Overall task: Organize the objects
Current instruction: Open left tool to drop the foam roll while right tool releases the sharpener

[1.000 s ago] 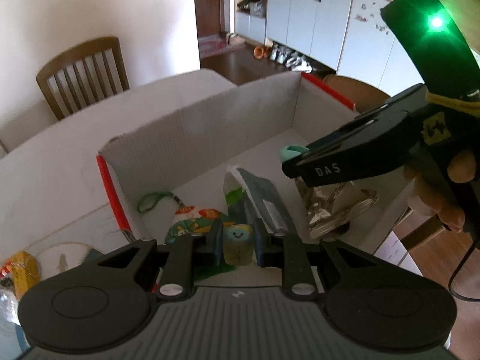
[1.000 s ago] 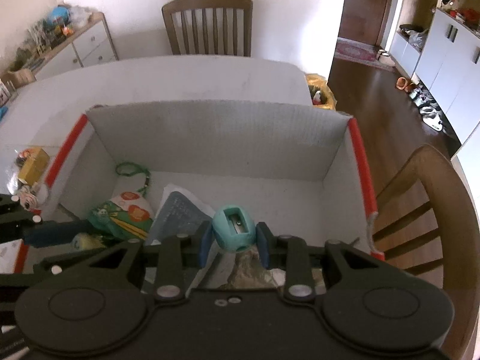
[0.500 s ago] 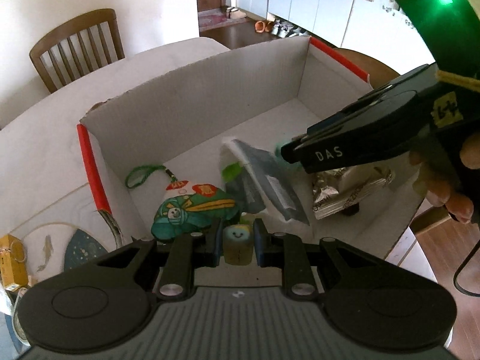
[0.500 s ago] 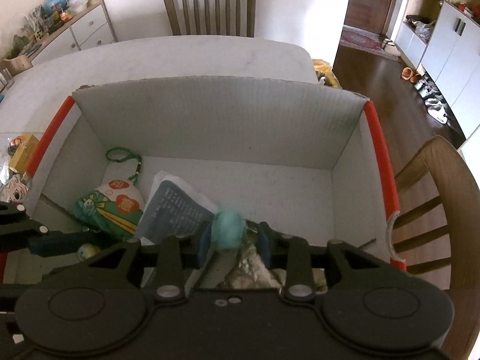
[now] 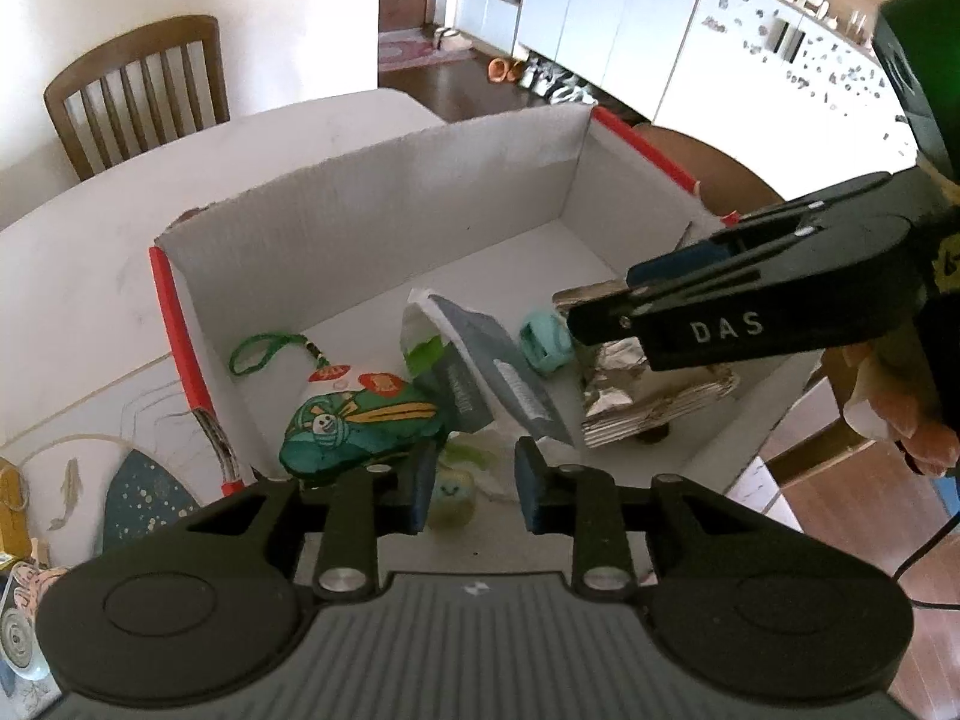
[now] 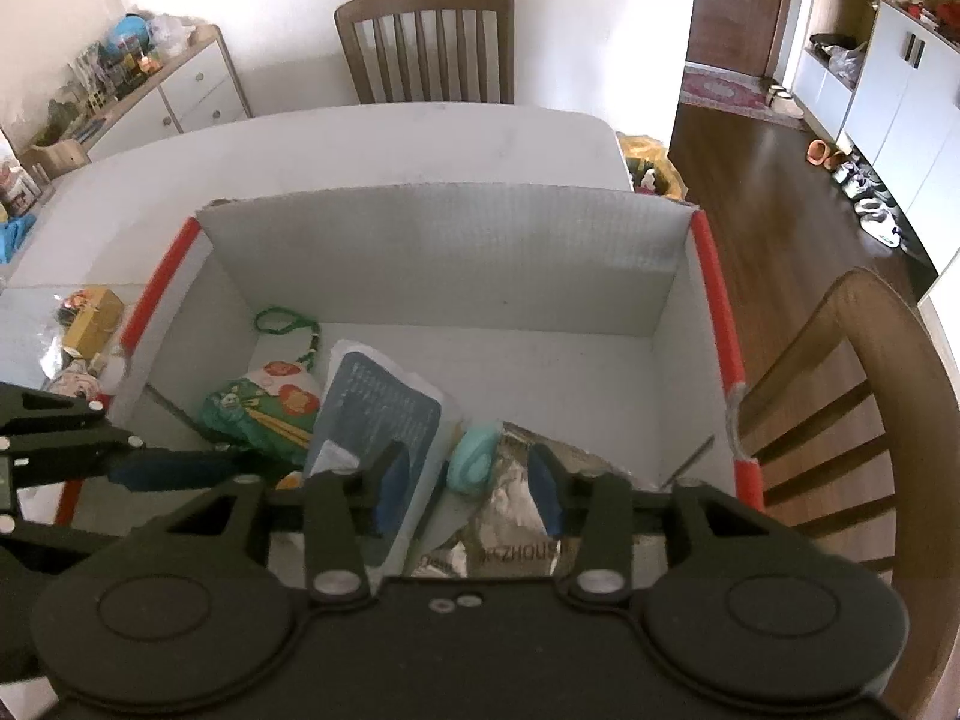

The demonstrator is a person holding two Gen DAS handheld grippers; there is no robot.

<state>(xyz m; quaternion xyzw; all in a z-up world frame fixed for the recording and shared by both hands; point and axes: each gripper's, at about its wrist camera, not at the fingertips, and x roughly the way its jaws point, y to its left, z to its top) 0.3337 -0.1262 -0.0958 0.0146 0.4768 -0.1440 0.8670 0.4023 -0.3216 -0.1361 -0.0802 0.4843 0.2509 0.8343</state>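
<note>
A white cardboard box [image 5: 384, 216] with red-taped edges stands on the table; it also shows in the right wrist view [image 6: 444, 252]. My left gripper [image 5: 471, 489] is open above the box's near side, and a small yellow-green smiley toy [image 5: 453, 498] lies loose below its fingers. My right gripper [image 6: 468, 480] is open over the box, and a teal pencil sharpener [image 6: 474, 459] lies below it between a blue-grey packet [image 6: 378, 414] and a silver foil bag [image 6: 528, 528]. The sharpener [image 5: 543, 342] and the right gripper [image 5: 606, 312] also show in the left wrist view.
A green patterned pouch [image 5: 360, 417] with a green cord lies in the box's left part. Small items and a yellow box [image 6: 96, 318] sit on the table left of the box. Wooden chairs stand behind the table [image 6: 426, 42] and at the right [image 6: 840, 420].
Both grippers opened. The smiley toy dropped from the left gripper and the teal sharpener dropped from the right gripper; both now lie in the box.
</note>
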